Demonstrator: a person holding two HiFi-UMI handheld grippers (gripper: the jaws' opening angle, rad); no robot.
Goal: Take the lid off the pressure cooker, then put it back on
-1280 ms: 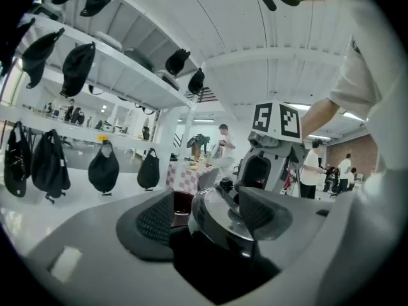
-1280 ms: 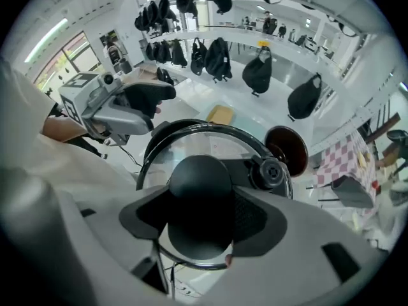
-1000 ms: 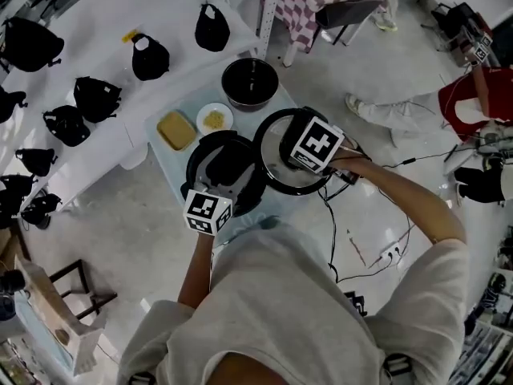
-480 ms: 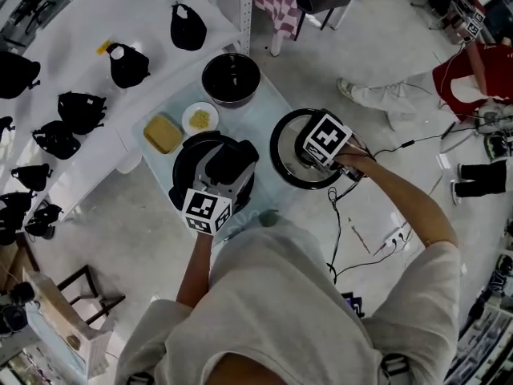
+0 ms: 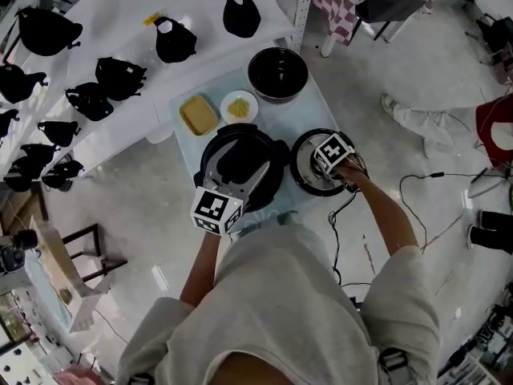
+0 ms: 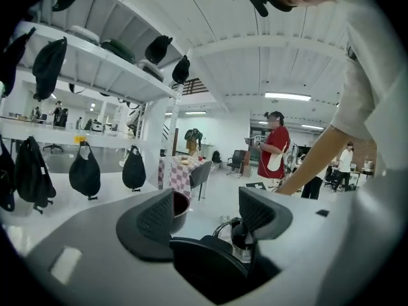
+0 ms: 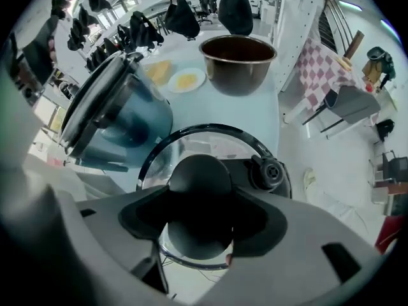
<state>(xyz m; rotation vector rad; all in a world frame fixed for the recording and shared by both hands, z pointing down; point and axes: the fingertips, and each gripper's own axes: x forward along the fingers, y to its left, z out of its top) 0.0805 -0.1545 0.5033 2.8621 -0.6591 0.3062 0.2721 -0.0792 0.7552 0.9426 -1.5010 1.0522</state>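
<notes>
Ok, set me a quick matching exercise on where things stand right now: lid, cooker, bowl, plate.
Things:
1 lid
2 pressure cooker
3 dark bowl
4 small white plate

States:
a at the far end of the table
b holds yellow bits
c uncovered, beside the lid
d its knob sits between the jaws of the right hand-held gripper

Pairs: 1-d, 2-c, 3-a, 4-b

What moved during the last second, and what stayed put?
The right gripper, jaws clamped on the knob of the lid, carried it away from the pressure cooker, to its right and down toward the table. Nothing was let go. The left gripper stayed at the cooker's near side, jaws apart; the black bowl and small plate stayed put.
</notes>
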